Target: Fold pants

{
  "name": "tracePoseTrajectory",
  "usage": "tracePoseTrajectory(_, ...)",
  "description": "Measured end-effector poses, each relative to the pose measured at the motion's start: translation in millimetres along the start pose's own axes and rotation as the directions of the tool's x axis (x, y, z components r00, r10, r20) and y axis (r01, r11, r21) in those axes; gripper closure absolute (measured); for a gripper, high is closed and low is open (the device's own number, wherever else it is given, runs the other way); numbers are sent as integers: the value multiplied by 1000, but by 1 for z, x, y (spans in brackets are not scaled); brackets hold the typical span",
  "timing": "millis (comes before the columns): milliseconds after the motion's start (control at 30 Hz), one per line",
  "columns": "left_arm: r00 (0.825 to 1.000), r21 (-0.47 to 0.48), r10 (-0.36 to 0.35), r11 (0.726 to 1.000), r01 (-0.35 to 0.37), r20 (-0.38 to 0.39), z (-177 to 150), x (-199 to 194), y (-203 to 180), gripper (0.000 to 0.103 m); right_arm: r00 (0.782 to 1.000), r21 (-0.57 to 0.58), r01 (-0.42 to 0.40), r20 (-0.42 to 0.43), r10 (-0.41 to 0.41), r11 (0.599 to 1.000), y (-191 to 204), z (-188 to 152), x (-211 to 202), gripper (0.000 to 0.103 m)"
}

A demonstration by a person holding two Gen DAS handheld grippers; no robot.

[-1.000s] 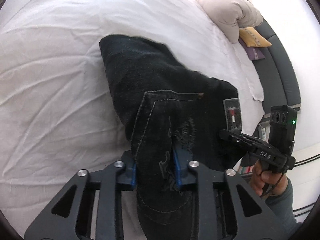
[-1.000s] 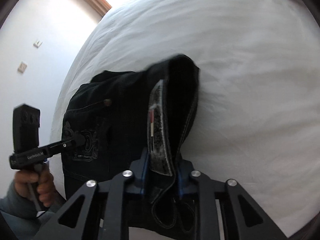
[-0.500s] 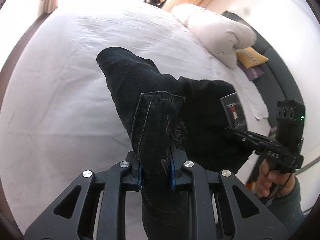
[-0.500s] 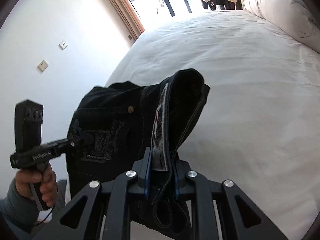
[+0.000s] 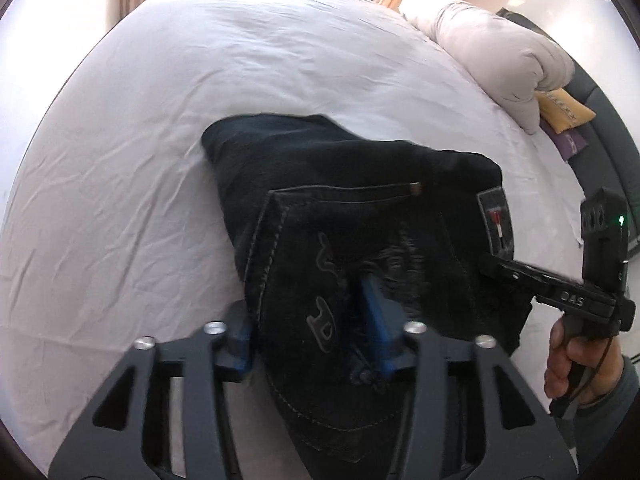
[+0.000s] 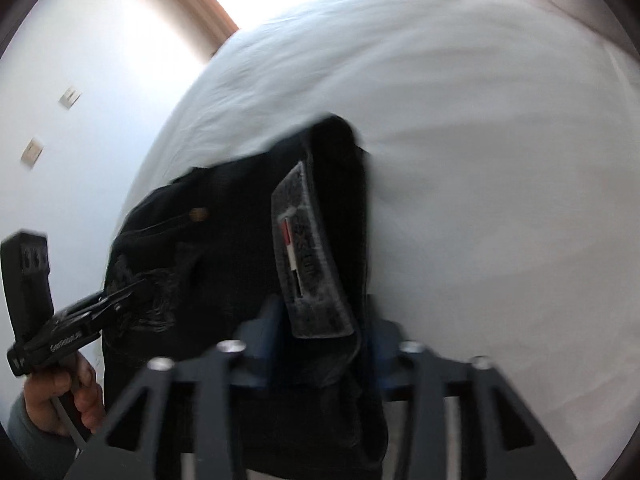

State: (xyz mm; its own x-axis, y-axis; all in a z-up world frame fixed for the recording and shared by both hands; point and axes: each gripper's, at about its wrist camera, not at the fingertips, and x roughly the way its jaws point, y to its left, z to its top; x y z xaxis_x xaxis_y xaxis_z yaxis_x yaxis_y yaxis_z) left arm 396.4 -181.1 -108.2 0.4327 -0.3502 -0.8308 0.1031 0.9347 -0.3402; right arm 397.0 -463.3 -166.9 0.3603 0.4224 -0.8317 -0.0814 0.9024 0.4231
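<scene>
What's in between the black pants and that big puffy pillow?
Only bare white bedsheet, wrinkled, lies between the black pants and the pillow. The left wrist view shows it.

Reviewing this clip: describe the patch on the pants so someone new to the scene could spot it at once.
Start at the white bed, where the black pants lie. At their right edge, beside the right gripper, sits a grey rectangular patch. It alone carries a red-and-white stripe; the pocket has only dark stitching.
</scene>
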Motion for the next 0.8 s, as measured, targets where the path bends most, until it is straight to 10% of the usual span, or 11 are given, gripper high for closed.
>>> tracePoseTrajectory(233,982,-17,116,993,-115,147,-20,-58,-15,3,993,17,38,111,-40,999,7,-34,-59,45)
tracePoseTrajectory(333,933,15,168,983,-183,317,-37,-116,-36,0,965,-18,99,246,-92,995,27,-45,-102,36)
tracePoseTrajectory(467,776,39,230,949,-311,587,-67,-206,-75,0,859,-91,213,492,-142,973,74,-62,-176,15)
tracePoseTrajectory(667,415,-87,338,852,-517,845,-115,-328,-128,0,539,-94,339,835,-112,936,139,-105,-300,0)
tracePoseTrajectory(733,340,-104,326,838,-535,882,-129,-358,-141,0,450,-71,377,886,-116,924,156,-116,-326,0)
tracePoseTrajectory(800,323,-79,275,858,-508,905,-140,-383,-148,0,399,-62,388,911,-107,919,170,-124,-346,0)
